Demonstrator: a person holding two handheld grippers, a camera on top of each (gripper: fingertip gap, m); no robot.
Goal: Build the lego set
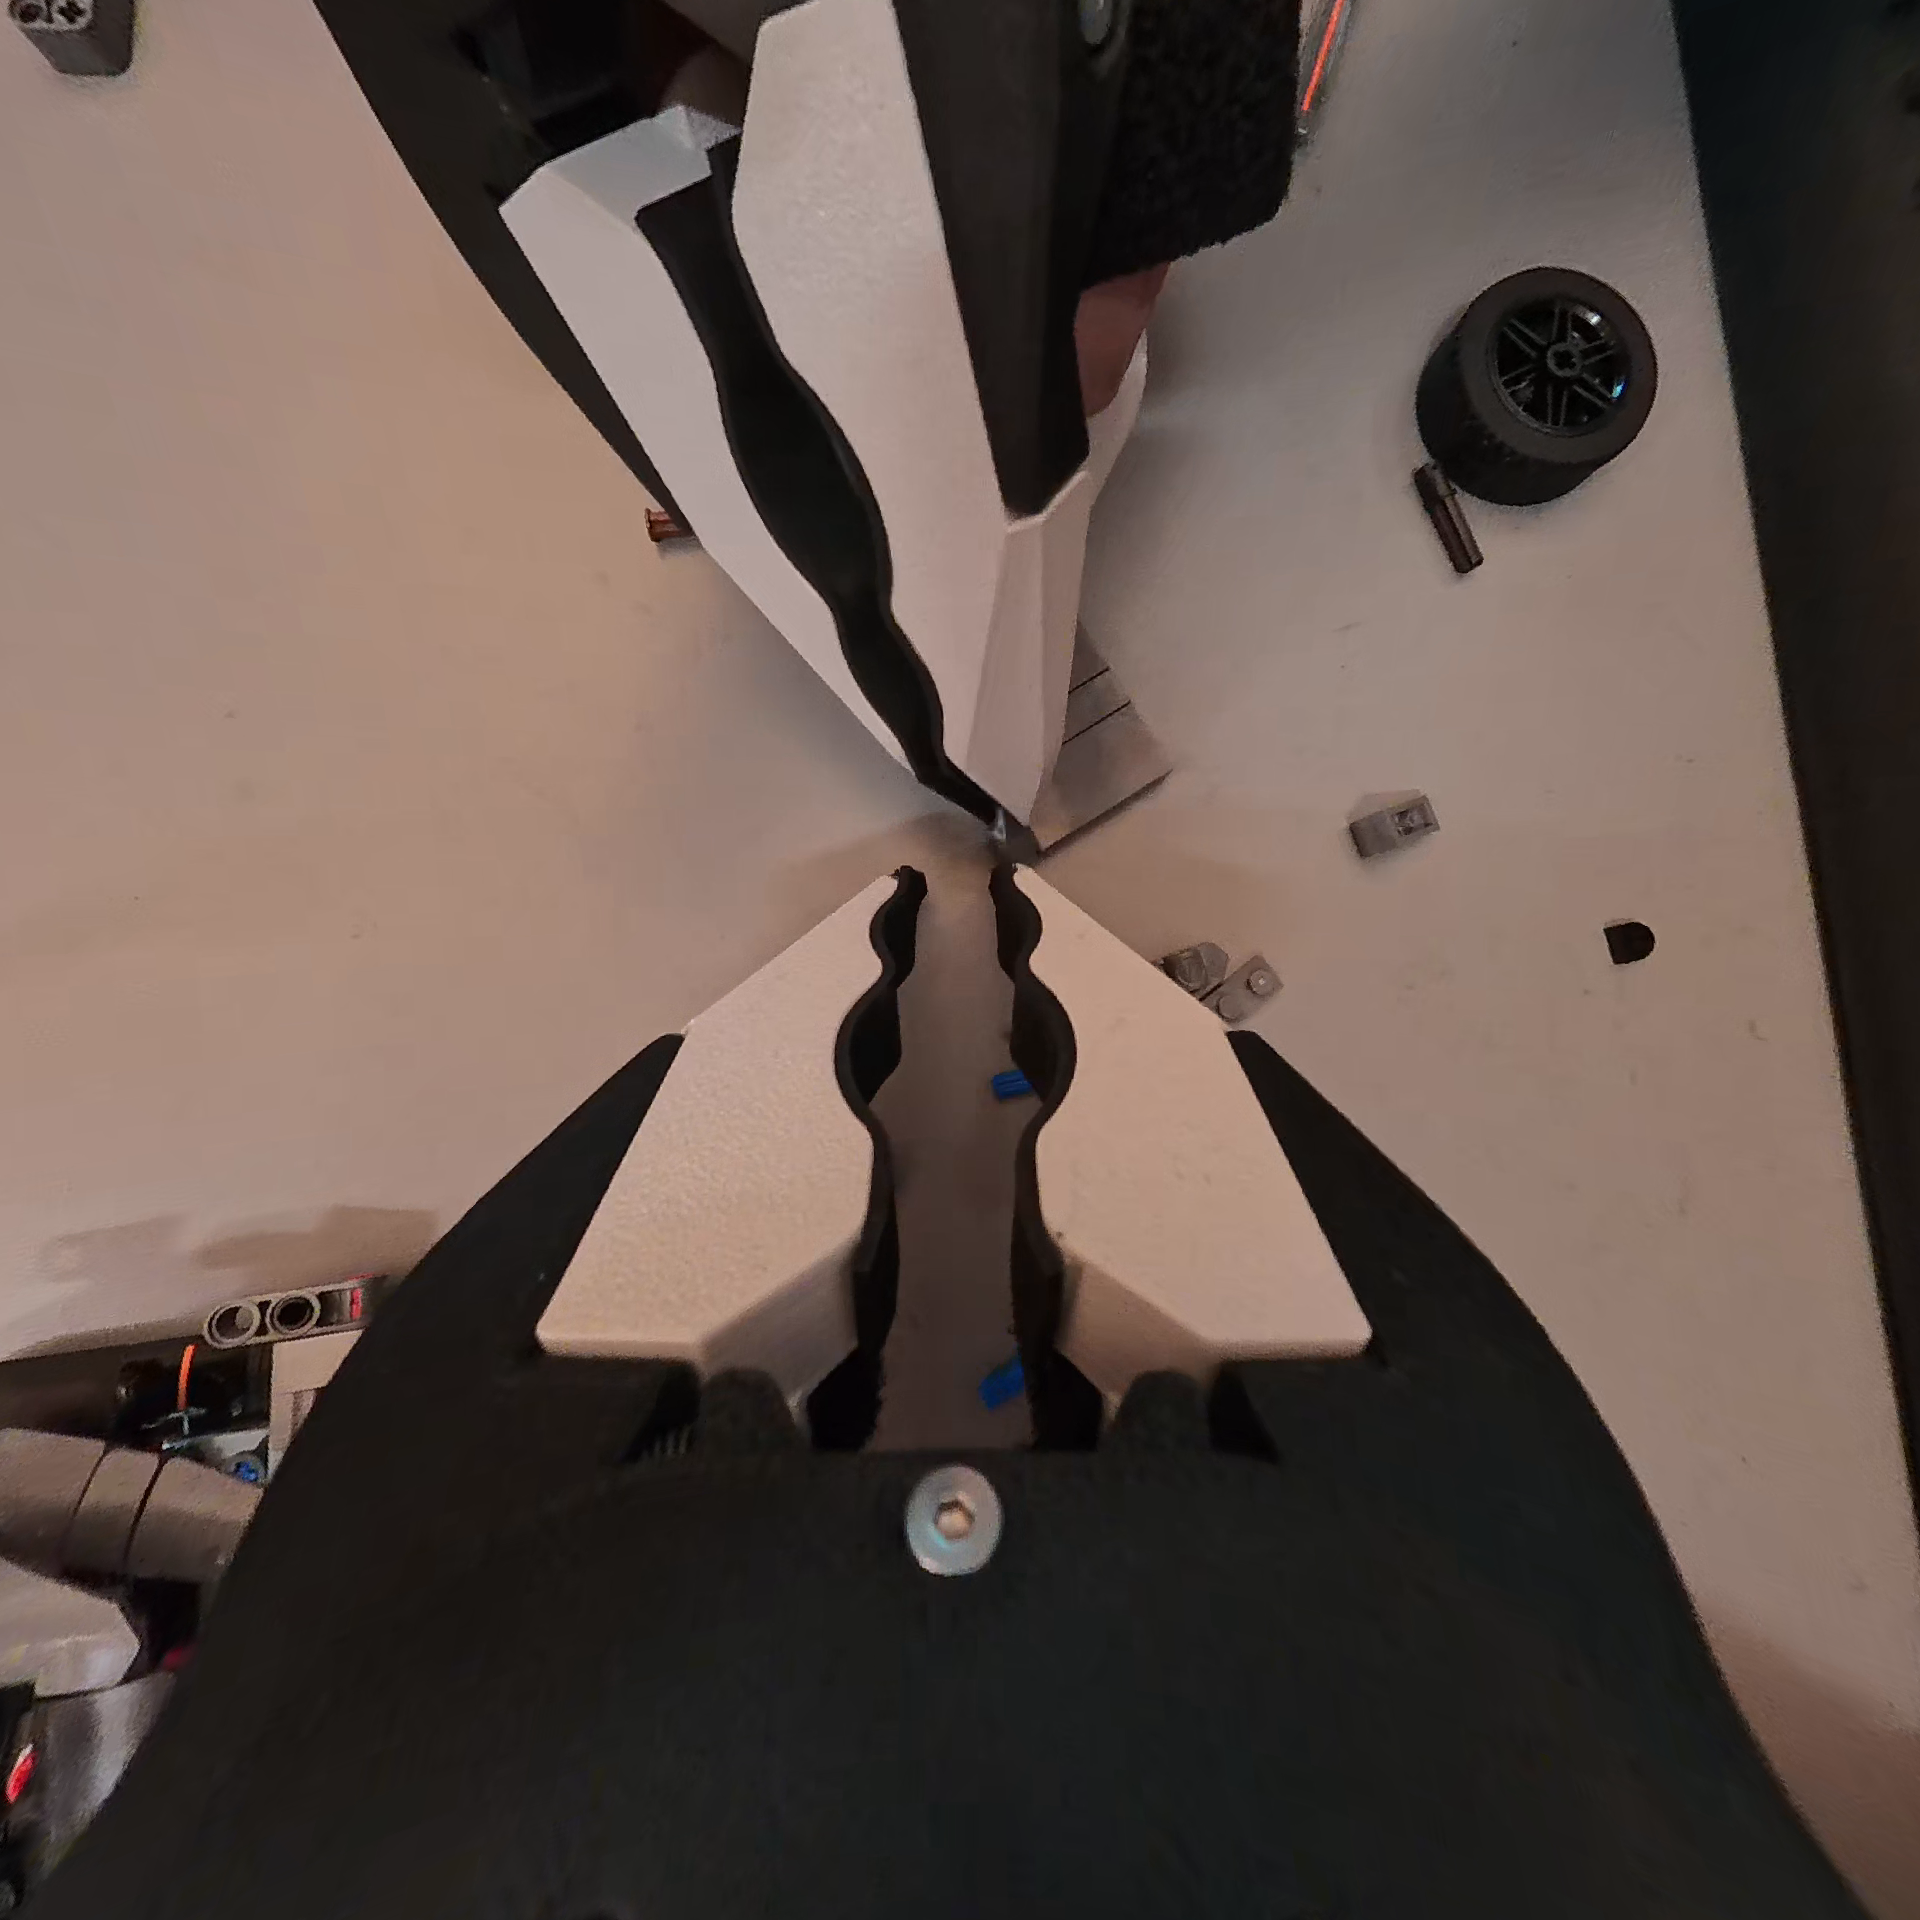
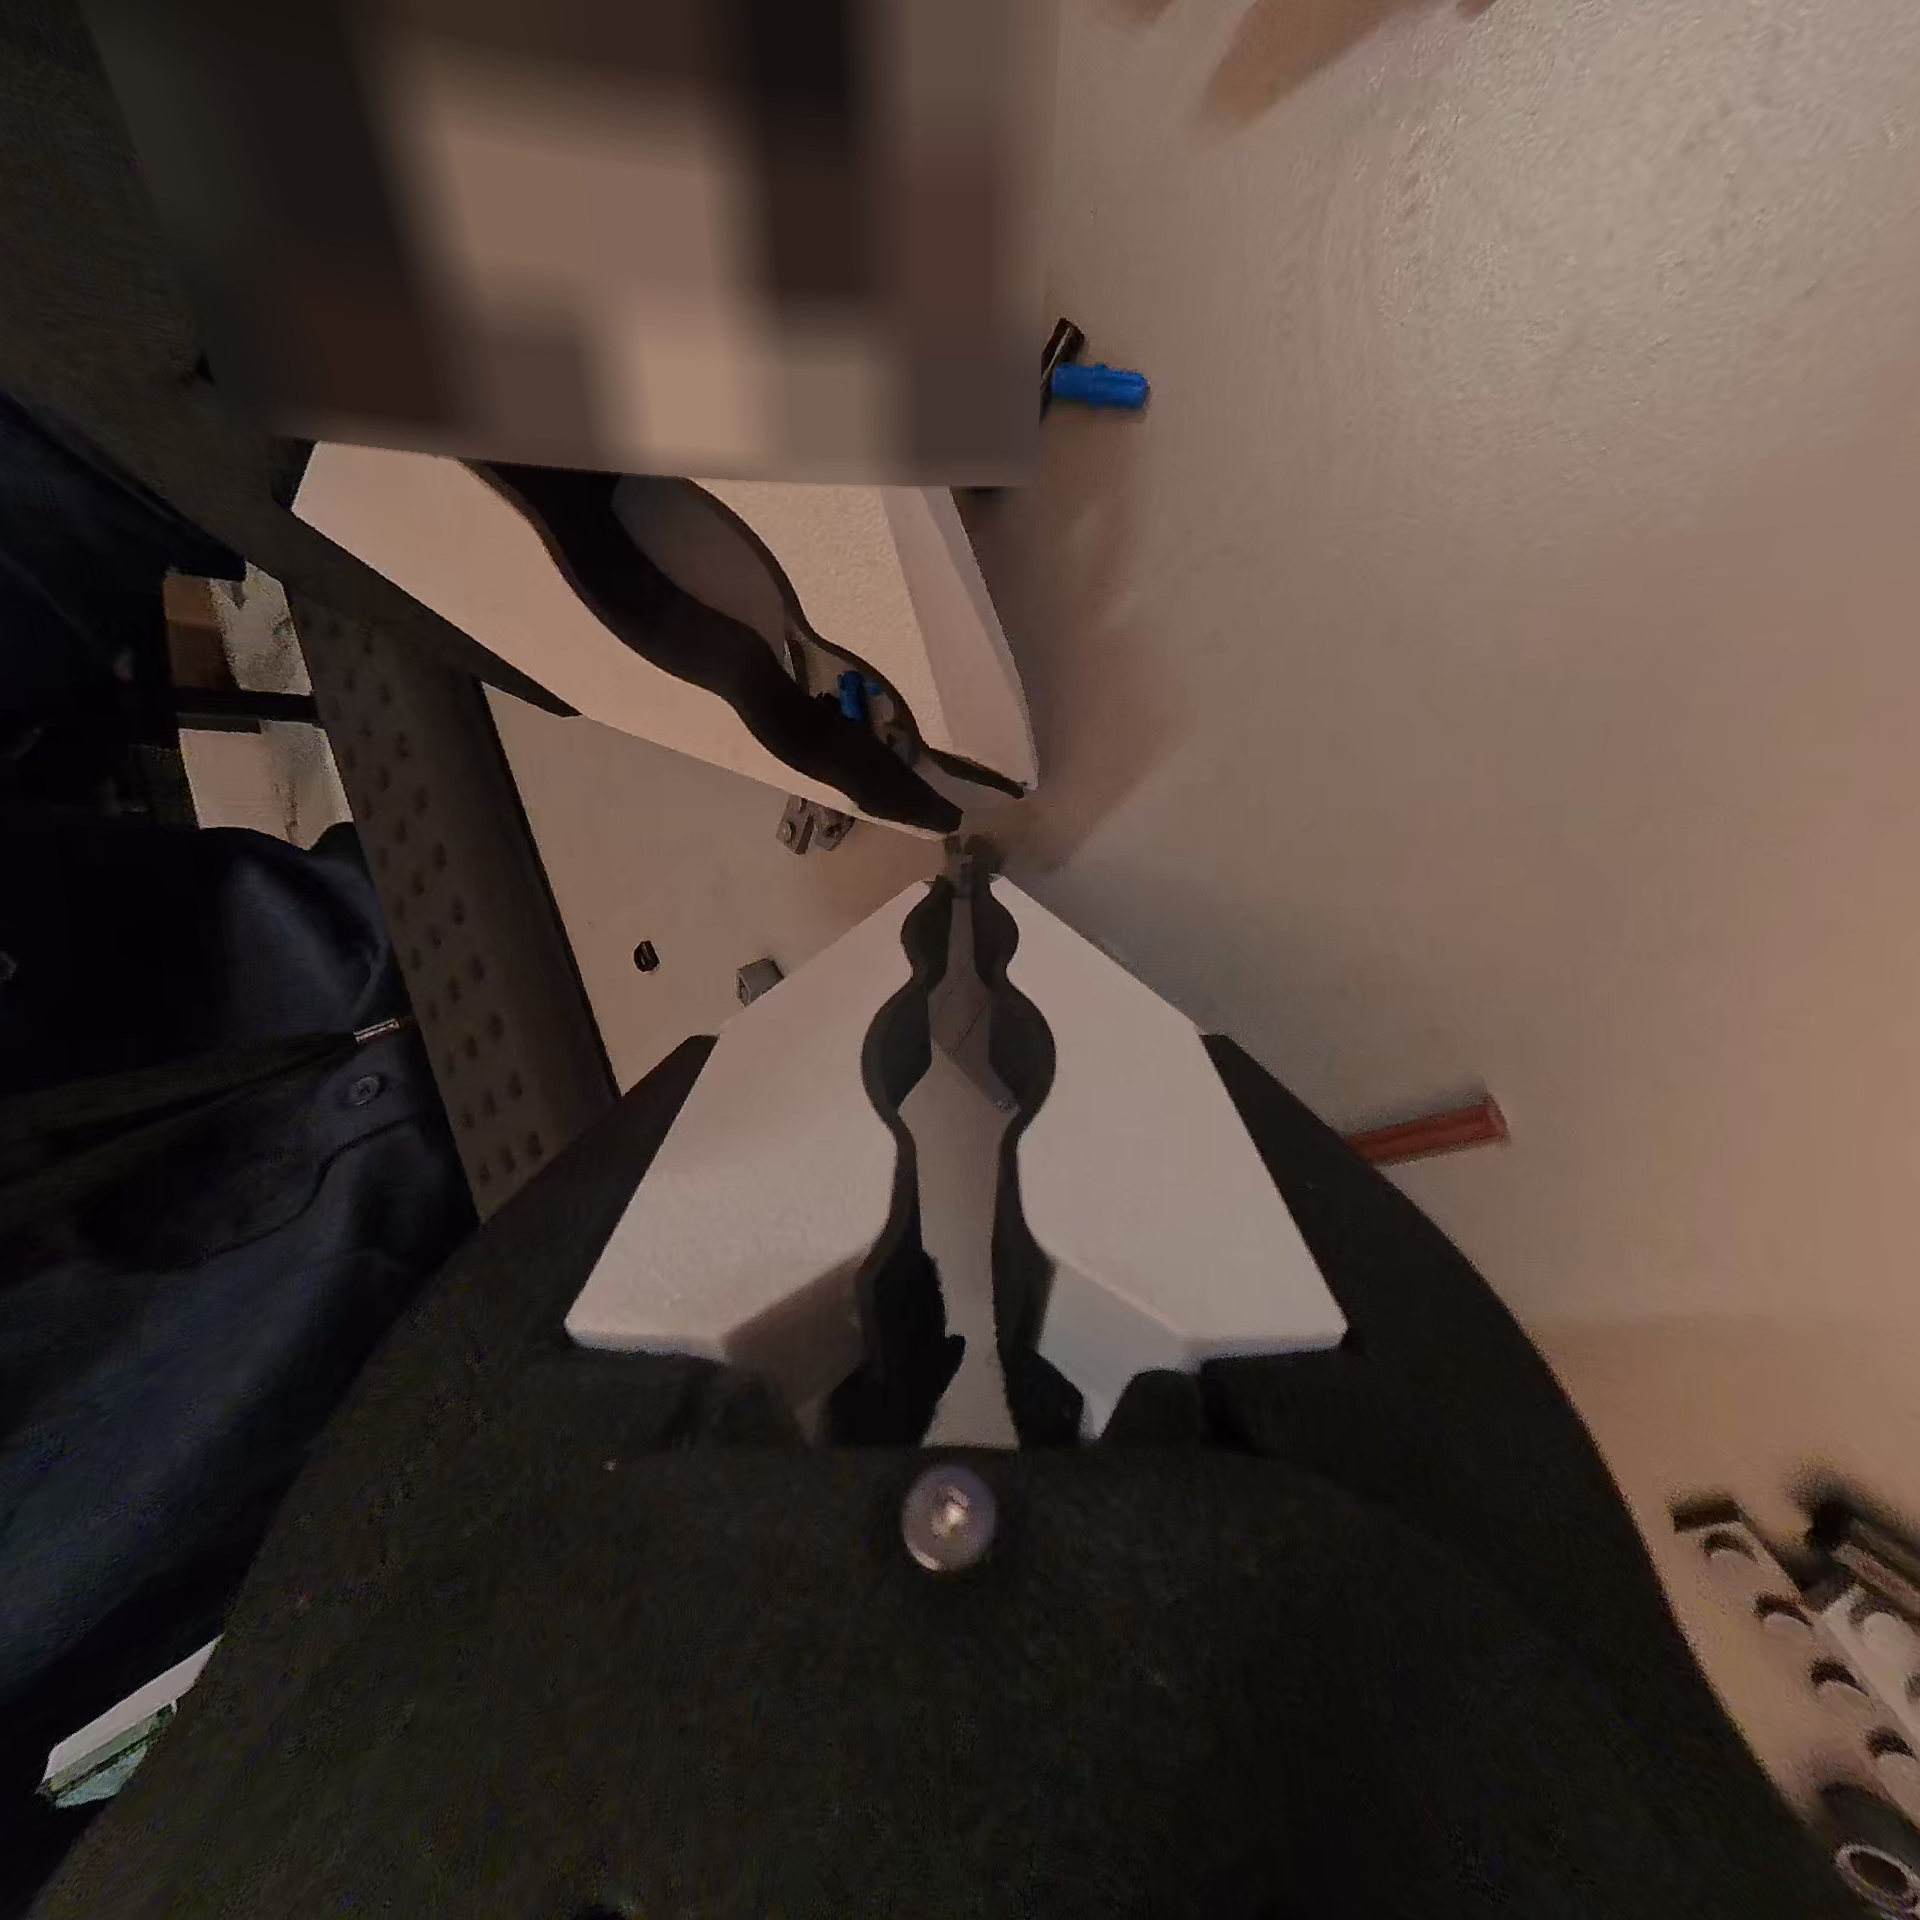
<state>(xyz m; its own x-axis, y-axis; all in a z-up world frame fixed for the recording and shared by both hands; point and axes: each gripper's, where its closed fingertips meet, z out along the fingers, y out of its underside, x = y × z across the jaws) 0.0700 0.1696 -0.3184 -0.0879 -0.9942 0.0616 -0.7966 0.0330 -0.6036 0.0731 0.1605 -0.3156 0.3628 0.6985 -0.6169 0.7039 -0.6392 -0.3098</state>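
In the left wrist view my left gripper (image 1: 953, 879) is narrowly open and empty, low over the white table (image 1: 312, 831). My right gripper (image 1: 987, 816) comes in from the top, tip to tip with it, shut on a small grey lego piece (image 1: 1004, 831). A flat grey part (image 1: 1107, 748) shows just behind the right fingers. I cannot tell if it is joined to the held piece. In the right wrist view my right gripper (image 2: 964, 883) grips the grey piece (image 2: 968, 1003) between its pads. The left gripper (image 2: 987, 808) points at it from the upper left.
A black wheel (image 1: 1538, 384), a black pin (image 1: 1447, 516), small grey pieces (image 1: 1394, 824) (image 1: 1221, 977), a tiny black piece (image 1: 1628, 941) and blue pins (image 1: 1008, 1084) lie to the right. A part-built grey model (image 1: 156, 1455) sits bottom left. A red-brown axle (image 2: 1429, 1138) and a blue pin (image 2: 1096, 387) also lie on the table. Left and right tips are no more than a few centimetres apart. From the right gripper's tips to the red-brown axle (image 2: 1429, 1138) is close to 8 cm.
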